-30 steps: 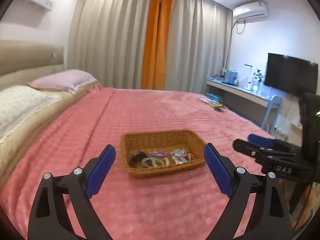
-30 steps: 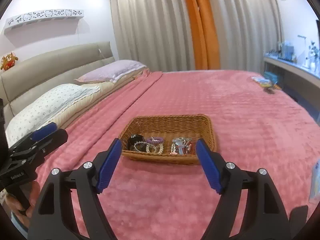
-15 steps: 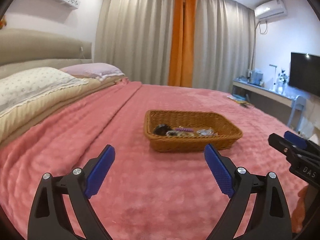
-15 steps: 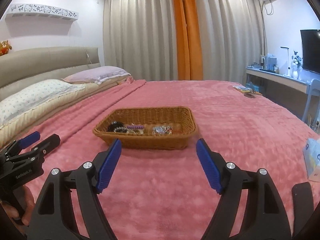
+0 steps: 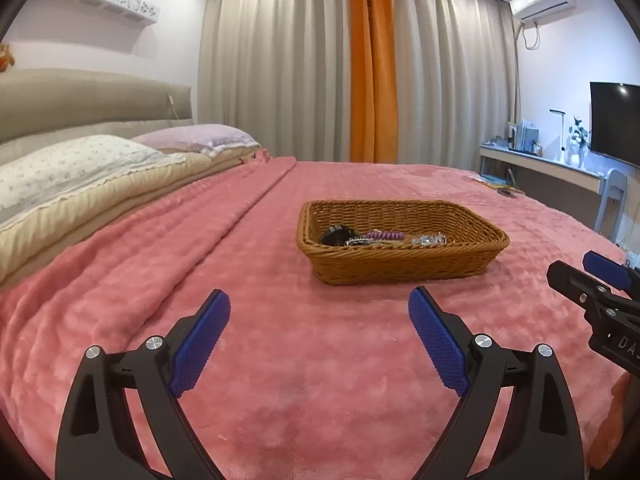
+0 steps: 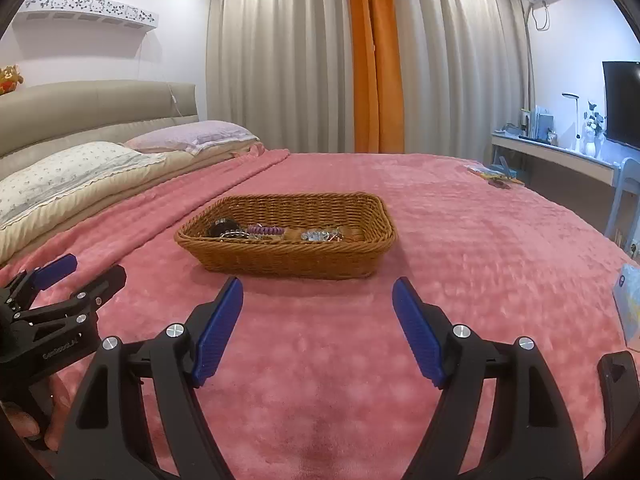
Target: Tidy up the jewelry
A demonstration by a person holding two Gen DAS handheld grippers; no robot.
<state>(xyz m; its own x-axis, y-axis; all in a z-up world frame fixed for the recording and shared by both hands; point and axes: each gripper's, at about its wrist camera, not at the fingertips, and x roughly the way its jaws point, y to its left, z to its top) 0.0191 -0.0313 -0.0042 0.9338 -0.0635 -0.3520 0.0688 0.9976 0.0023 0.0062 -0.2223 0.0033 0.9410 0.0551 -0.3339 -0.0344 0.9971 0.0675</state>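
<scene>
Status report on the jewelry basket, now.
Left gripper and right gripper: jaws open, empty, short of the basket. Wicker basket on the pink blanket, jewelry inside. Nothing in the way.

White letters "DA" (image 5: 625, 343), cut off by the frame edge, stand on the black plastic body of the right gripper (image 5: 600, 280) at three o'clock in the left wrist view. Small white lettering on the left gripper (image 6: 64, 280) at nine o'clock in the right wrist view is too blurred to read.
</scene>
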